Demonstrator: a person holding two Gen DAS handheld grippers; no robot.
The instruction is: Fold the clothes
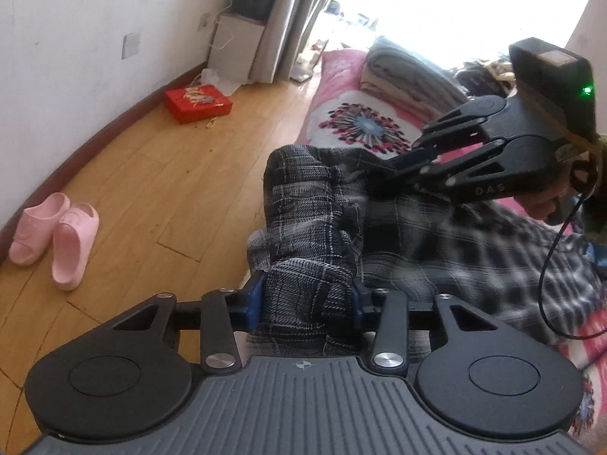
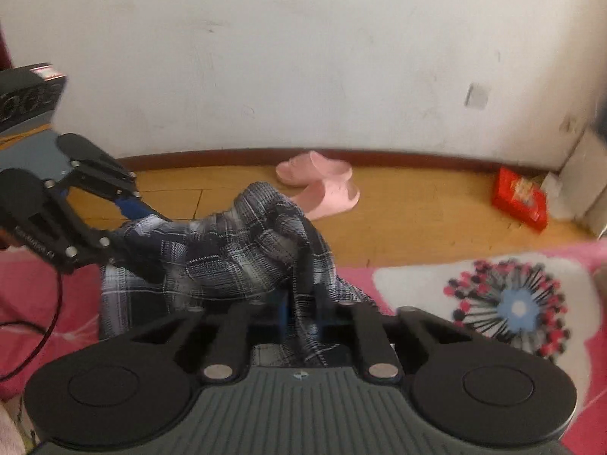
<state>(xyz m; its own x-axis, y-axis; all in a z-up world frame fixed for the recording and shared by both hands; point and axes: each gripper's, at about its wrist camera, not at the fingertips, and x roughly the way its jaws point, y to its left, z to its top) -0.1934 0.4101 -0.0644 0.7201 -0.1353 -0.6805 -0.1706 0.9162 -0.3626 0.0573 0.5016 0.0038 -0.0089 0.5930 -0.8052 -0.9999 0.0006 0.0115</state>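
We pinch the plaid garment (image 1: 303,204) at centre frame with both the left gripper (image 1: 309,299) and right gripper (image 2: 301,318), lifting its bunched edge over the bed (image 2: 409,276) for folding.

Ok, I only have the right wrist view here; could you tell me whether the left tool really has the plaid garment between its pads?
Observer: Yes, a thick bunch of the plaid garment fills the left tool, touching both blue pads.
Operator: Thank you. Is anything lying further up the bed?
Observer: A folded stack of grey and beige fabric lies there, near the bright window.
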